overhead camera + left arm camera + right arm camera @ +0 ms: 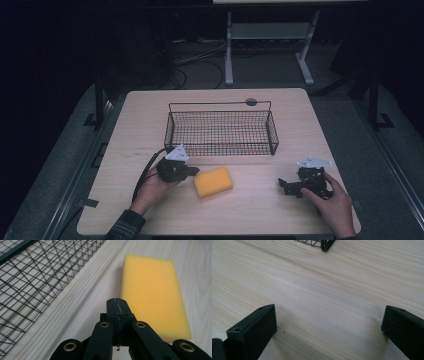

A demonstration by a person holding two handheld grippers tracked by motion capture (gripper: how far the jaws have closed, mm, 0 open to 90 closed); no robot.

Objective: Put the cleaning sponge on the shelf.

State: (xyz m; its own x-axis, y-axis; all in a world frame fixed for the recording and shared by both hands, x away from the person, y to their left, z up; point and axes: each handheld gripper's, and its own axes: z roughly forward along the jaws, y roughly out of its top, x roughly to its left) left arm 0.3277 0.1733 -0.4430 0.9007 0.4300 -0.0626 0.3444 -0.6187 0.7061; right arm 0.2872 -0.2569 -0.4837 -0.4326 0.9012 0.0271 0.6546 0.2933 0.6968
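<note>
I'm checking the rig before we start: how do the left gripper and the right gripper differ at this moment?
The left gripper has its jaws shut, pads pressed together; the right gripper stands wide open with bare table between its jaws. The left gripper sits right beside the yellow sponge, whereas the right gripper is off by the table's right edge, apart from it. Both are black, hand-held and holding nothing.

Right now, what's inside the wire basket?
Nothing shows inside the wire basket: through its mesh the high view shows only bare table wood. The yellow sponge lies outside it, on the near side, beside the shut left gripper. The mesh walls hide little.
</note>
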